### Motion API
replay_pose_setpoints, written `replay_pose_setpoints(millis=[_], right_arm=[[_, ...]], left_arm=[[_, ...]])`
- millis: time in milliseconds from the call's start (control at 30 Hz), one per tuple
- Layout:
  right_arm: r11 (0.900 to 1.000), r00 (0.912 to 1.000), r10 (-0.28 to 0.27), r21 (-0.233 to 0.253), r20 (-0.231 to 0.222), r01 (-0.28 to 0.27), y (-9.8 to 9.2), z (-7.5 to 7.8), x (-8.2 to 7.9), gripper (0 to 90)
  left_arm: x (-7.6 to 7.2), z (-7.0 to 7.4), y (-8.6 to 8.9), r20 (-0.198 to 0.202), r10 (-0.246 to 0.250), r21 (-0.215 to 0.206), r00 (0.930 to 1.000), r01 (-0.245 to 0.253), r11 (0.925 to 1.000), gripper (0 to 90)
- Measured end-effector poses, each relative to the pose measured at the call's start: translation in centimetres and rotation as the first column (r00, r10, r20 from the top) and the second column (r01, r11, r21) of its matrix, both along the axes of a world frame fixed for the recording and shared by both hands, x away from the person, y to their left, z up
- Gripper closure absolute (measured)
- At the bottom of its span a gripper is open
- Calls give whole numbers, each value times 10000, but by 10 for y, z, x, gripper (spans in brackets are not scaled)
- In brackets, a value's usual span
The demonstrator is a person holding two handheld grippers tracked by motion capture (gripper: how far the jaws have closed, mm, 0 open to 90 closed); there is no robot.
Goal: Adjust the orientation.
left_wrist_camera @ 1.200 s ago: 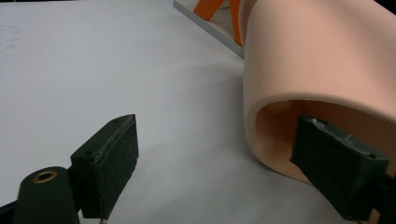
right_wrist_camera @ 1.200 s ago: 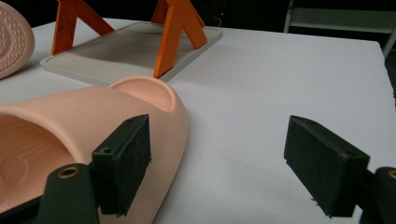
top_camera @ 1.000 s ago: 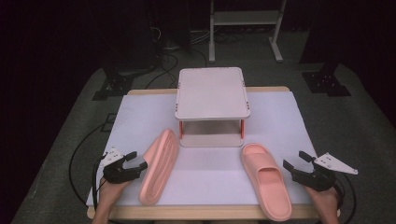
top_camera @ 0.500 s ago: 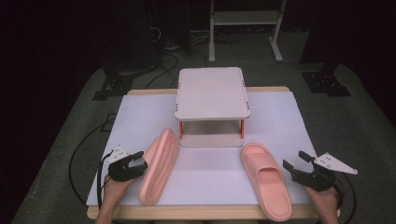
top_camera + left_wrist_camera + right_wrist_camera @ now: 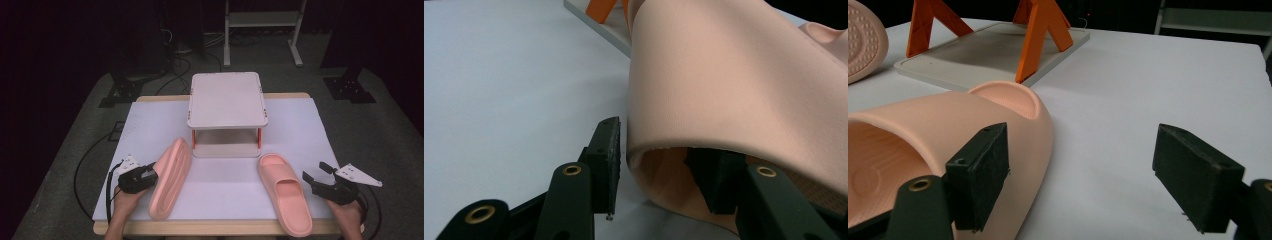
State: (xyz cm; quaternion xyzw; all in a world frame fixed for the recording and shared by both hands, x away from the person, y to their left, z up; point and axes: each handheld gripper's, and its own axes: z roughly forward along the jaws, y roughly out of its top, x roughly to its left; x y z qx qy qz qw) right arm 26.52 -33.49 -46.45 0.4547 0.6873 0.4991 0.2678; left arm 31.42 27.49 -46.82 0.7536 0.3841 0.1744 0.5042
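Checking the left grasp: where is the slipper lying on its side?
In the high view, the tipped slipper lies on the table's left, front-left of the small shelf, with the left gripper at its strap.

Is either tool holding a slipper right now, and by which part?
Neither grips yet. The left tool is open, its jaws straddling the strap edge of the left slipper. The right tool is open beside the right slipper.

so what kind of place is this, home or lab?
Likely a lab or recording studio: dark surroundings, a table under a white sheet, loose cables on the carpet, a metal stand behind, and two slippers staged by a small rack.
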Motion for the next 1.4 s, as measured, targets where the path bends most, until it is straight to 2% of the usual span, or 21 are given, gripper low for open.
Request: replay_pose_setpoints(millis=[233, 400, 767, 1400], right_arm=[[10000, 10000, 32, -17, -6, -32, 0, 0, 0, 221], [10000, 10000, 37, 3, 9, -37, 0, 0, 0, 221], [10000, 10000, 50, 16, 1, -50, 0, 0, -1, 221], [10000, 10000, 72, 28, -14, -72, 0, 0, -1, 221]], left_arm=[[-1, 2, -6, 121, -165, -290, 9998, 168, 9994, 572], [-2, 4, -8, 237, -223, -220, 9995, 228, 9995, 571], [-6, 11, -18, 776, -407, -454, 9962, 443, 9980, 568], [-8, 14, -25, 908, -549, -745, 9944, 618, 9953, 541]])
